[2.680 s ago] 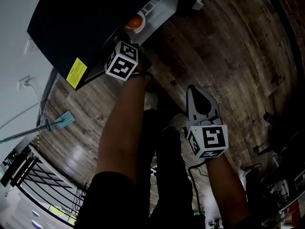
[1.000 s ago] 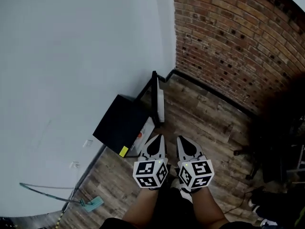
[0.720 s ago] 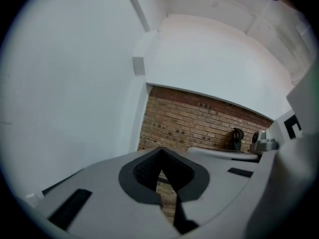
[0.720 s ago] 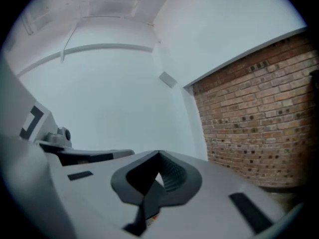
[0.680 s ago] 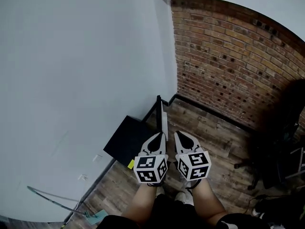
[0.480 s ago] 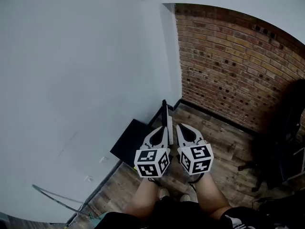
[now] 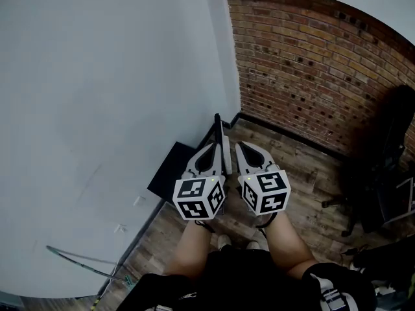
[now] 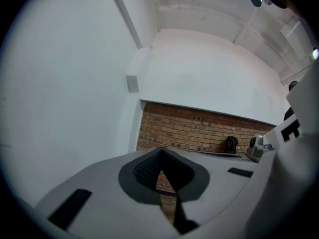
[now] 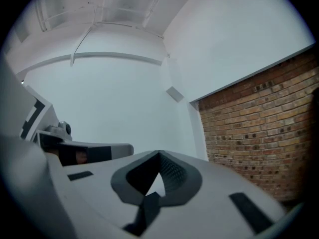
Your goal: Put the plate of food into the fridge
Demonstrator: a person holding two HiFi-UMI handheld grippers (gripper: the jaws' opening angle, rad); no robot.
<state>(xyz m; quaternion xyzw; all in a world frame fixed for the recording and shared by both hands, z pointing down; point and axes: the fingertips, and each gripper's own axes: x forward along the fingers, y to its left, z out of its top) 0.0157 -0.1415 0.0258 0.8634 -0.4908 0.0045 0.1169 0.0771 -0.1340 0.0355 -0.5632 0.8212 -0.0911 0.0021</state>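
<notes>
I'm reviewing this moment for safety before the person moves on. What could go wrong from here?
1. The door of the fridge looks to be standing open. The left claw and right claw are both shut, empty and held up away from it, so nothing is closing it and whatever is inside may warm.
2. A long-handled tool lies on the floor near the wall; stepping that way risks a trip.
</notes>
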